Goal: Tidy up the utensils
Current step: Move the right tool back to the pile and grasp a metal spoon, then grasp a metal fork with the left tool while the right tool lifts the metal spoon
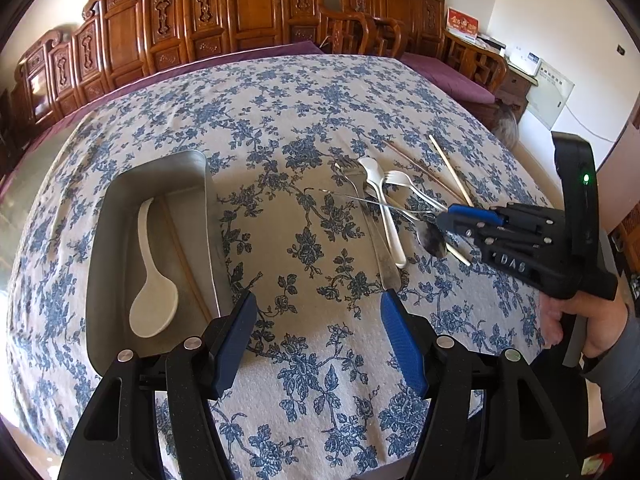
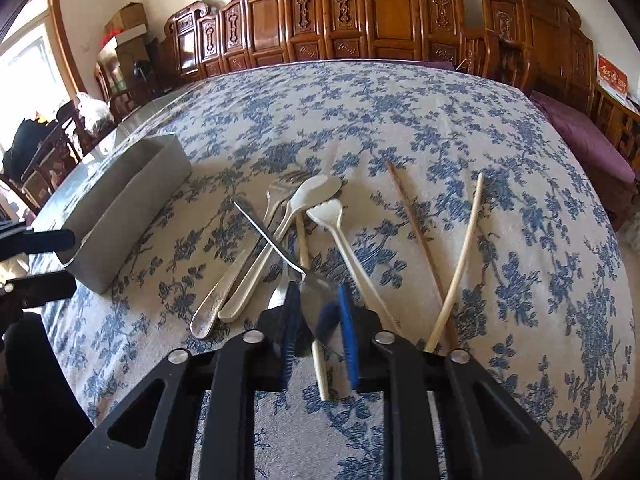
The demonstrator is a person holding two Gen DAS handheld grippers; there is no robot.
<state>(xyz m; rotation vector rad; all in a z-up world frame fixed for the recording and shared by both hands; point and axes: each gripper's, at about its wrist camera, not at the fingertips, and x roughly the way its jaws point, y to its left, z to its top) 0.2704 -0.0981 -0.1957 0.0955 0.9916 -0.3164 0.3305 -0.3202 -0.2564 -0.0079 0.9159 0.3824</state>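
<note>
While gripped by right gripper [image 2: 318, 312] | metal spoon [image 2: 316, 296]: shiny, thin-handled

Clearance and obstructions, table surface.

- Floral tablecloth [image 1: 304, 92]: far half bare, open to passage from either side.
- Open strip: bare cloth between the metal tray [image 1: 120, 216] and the utensil pile [image 1: 384, 216]; the left gripper [image 1: 320, 320] hovers over its near end, jaws apart, nothing between them.
- Metal tray: raised walls bar a low approach. A white rice spoon [image 1: 154, 284] fills the near left of its floor; a thin stick lies along the right side.
- Utensil pile: forks, spoons and a knife crossed and overlapping, touching one another.
- Two chopsticks [image 2: 460, 264], right of the pile, crossing near their near ends.
- Right gripper [image 2: 318, 312]: over the pile's near end, around a metal spoon bowl [image 2: 320, 300].
- Carved wooden furniture [image 1: 240, 20]: lines the far edge.
</note>
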